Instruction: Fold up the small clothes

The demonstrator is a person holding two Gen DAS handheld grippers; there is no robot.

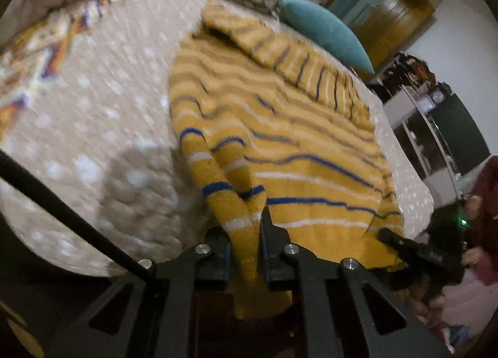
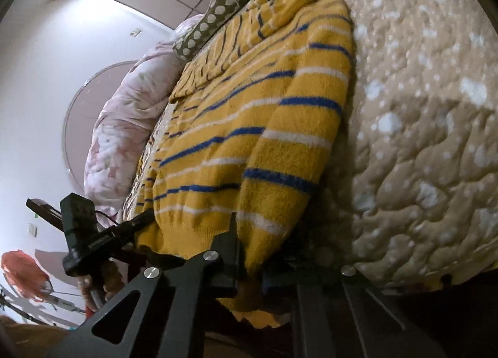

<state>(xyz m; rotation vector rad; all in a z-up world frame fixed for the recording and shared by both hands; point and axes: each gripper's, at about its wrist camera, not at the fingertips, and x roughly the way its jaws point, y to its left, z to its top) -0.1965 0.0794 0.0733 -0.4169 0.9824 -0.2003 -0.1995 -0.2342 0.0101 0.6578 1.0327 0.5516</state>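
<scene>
- The left hand-held gripper (image 1: 246, 252) is nearest, its black jaws clenched on a bunched fold of the yellow striped sweater (image 1: 280, 140) at the hem
- The right hand-held gripper (image 2: 249, 267) is clamped on the sweater's other lower corner, where a sleeve hangs over the bed's edge
- The sweater lies spread flat on the beige dotted quilt (image 1: 93, 109) covering the bed, with one sleeve folded across its upper part
- Beyond the sweater's top sit a teal pillow (image 1: 323, 31) and a grey polka-dot cushion (image 2: 205, 28), close together
- A pale floral duvet (image 2: 124, 127) is heaped past the cushion, near the white wall
</scene>
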